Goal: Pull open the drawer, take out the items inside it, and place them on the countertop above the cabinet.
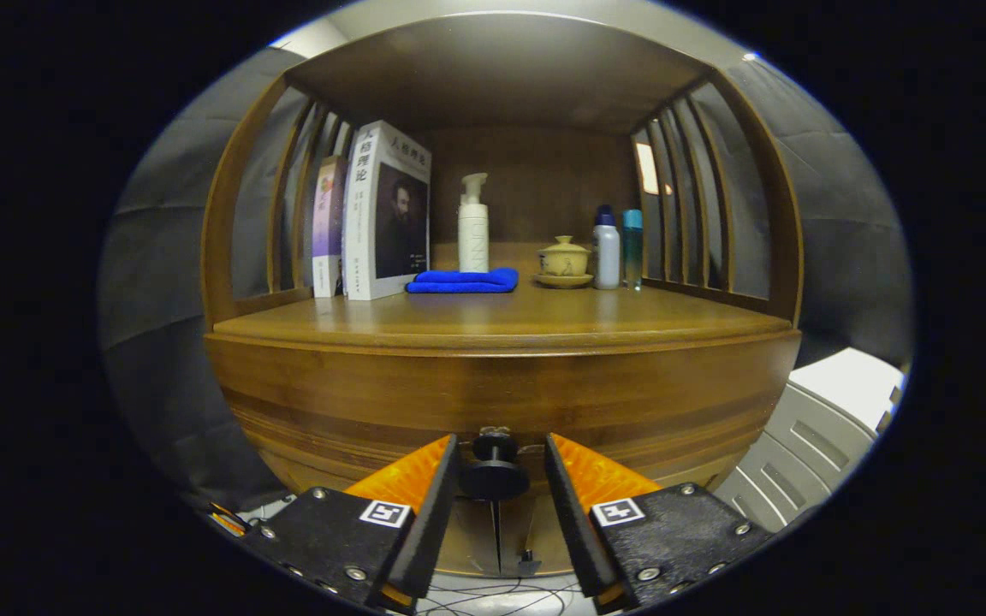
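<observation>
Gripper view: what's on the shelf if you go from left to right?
Books → blue cloth with the white pump bottle behind it → lidded cup → white bottle → teal bottle. Below, the gripper has open jaws beside the drawer knob.

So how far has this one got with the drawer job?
Nothing is finished yet: the wooden drawer front looks closed. In hand: the gripper has its open jaws either side of the round black drawer knob. Left: pull, then lift the contents onto the brown wooden countertop.
</observation>
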Demonstrator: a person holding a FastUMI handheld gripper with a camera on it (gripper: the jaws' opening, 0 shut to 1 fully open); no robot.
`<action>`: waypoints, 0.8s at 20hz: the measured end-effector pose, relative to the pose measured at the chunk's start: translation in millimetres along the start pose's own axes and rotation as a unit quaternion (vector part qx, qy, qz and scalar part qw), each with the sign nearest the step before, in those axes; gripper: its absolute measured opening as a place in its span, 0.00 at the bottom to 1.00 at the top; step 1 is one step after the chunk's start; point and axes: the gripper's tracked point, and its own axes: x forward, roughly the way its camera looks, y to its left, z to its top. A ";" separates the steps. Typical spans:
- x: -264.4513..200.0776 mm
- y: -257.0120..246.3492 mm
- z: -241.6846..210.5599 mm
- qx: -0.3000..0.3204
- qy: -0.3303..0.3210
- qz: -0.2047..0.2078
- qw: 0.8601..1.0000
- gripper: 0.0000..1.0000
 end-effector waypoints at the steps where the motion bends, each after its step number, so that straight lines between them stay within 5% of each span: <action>1: 0.4 -3.1 -4.1 -0.012 0.010 0.000 1.000 0.57; 16: 6.3 -4.6 -14.8 -0.016 0.035 -0.042 0.998 0.42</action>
